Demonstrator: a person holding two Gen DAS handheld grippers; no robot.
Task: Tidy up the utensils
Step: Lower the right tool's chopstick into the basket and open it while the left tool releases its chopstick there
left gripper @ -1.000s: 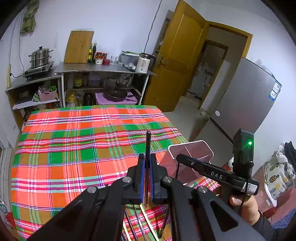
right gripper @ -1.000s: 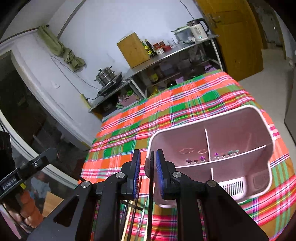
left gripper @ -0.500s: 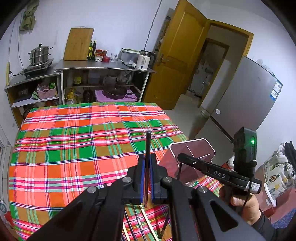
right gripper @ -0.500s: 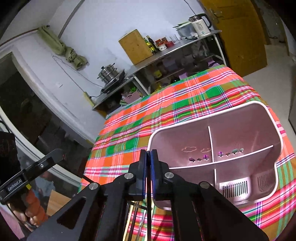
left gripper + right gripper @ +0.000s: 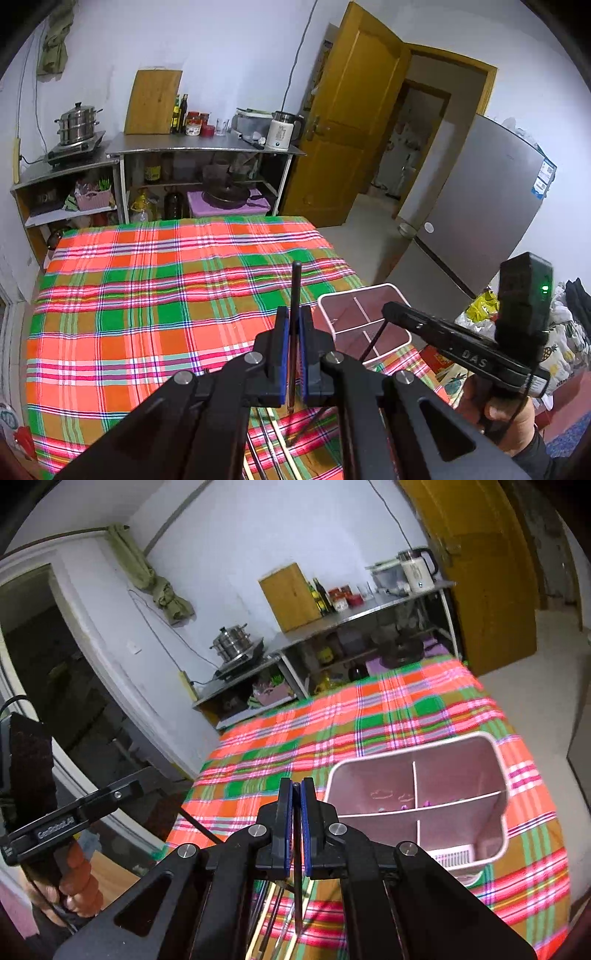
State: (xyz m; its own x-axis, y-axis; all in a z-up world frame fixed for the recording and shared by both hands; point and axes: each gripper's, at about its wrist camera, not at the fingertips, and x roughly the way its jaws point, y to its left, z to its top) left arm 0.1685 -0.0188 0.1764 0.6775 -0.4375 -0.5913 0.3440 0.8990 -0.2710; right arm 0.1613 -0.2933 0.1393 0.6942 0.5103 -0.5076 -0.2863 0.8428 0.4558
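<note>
Gripping one dark chopstick in each tool above the plaid-covered table.

The left tool is clamped on a dark chopstick that pokes up past its blue pads at lower centre of its view. The right tool pinches a second dark chopstick, whose shaft hangs below the pads. A pink divided holder stands on the table at right of centre, and loose chopsticks lie on the cloth at the bottom edge.

Loose chopsticks — ends behind gripper
</note>
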